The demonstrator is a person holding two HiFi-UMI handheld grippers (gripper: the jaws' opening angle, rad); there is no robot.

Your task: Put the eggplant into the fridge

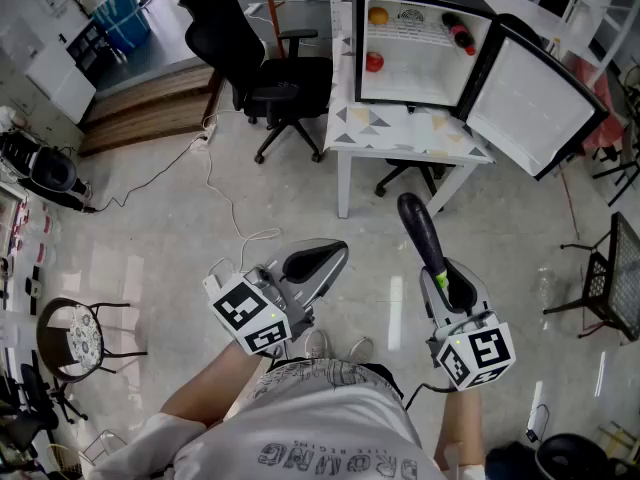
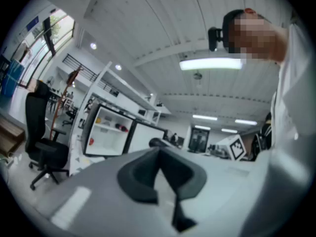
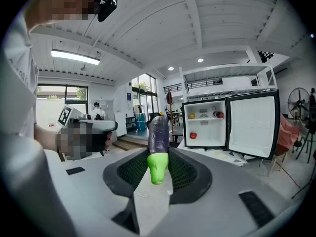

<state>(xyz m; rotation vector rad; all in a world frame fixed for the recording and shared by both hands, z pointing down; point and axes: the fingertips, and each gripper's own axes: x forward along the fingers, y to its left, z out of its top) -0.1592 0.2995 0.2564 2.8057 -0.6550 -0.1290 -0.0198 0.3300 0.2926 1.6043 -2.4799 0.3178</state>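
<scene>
**Head view: eggplant held aloft before open fridge**

The fridge (image 1: 420,53) stands door-open on a white tabletop (image 1: 400,136). The left claw (image 1: 322,260) is closed and empty; the right claw (image 1: 447,280) clamps the eggplant (image 1: 422,233), well short of the fridge.

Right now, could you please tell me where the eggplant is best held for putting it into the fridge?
Take the eggplant by its green stem end, from behind, as the right hand-held gripper clamps it. It is long and tapered, so the purple body sticks out ahead, toward the open fridge, likely to go in first.
</scene>
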